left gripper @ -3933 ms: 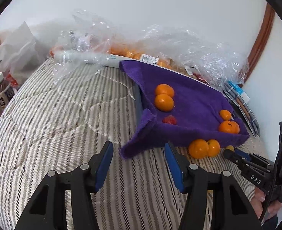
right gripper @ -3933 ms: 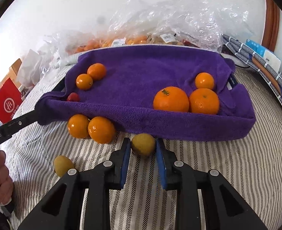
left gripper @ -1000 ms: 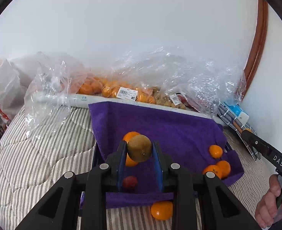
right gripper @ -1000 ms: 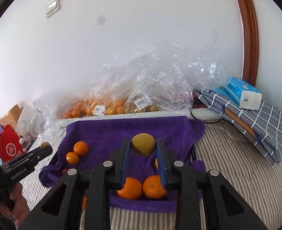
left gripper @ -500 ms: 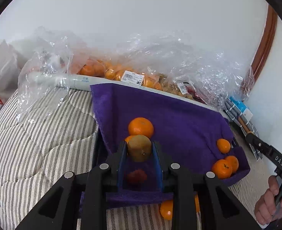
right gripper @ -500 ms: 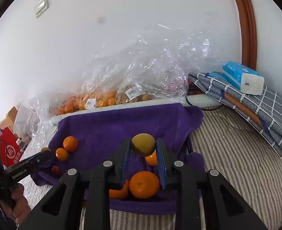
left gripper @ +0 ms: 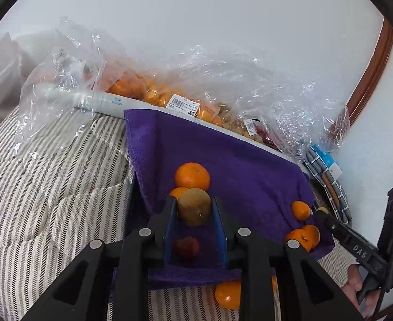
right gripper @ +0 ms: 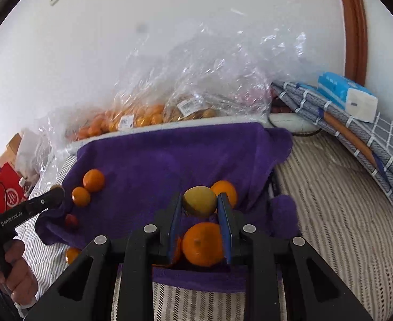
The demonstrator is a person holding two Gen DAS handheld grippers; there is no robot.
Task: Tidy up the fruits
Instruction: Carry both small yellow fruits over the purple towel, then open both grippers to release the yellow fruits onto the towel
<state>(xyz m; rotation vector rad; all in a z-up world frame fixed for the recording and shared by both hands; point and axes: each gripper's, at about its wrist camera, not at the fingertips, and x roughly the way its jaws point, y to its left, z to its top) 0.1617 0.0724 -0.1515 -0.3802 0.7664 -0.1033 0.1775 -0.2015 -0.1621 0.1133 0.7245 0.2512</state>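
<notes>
A purple towel [left gripper: 236, 160] lines a tray on the striped bed; it also shows in the right wrist view [right gripper: 169, 160]. My left gripper [left gripper: 194, 208] is shut on a brown kiwi [left gripper: 193, 206], held above the towel's near left part, over two oranges [left gripper: 192, 175] and a small red fruit [left gripper: 187, 246]. My right gripper [right gripper: 199, 203] is shut on a yellow-green kiwi [right gripper: 199, 200], above the towel's near right part, over oranges [right gripper: 203, 243]. An orange [left gripper: 227, 294] lies on the bed outside the towel's front edge.
Clear plastic bags of oranges and other fruit [left gripper: 169, 99] lie along the wall behind the towel. Folded checked cloths with a blue tissue pack [right gripper: 348, 96] sit at the right. A red bag [right gripper: 9, 195] stands at the left. Striped bedding [left gripper: 49, 187] surrounds the tray.
Both grippers have come down and forward over the purple towel, each still holding its kiwi. The fruits on the towel look nearer.
</notes>
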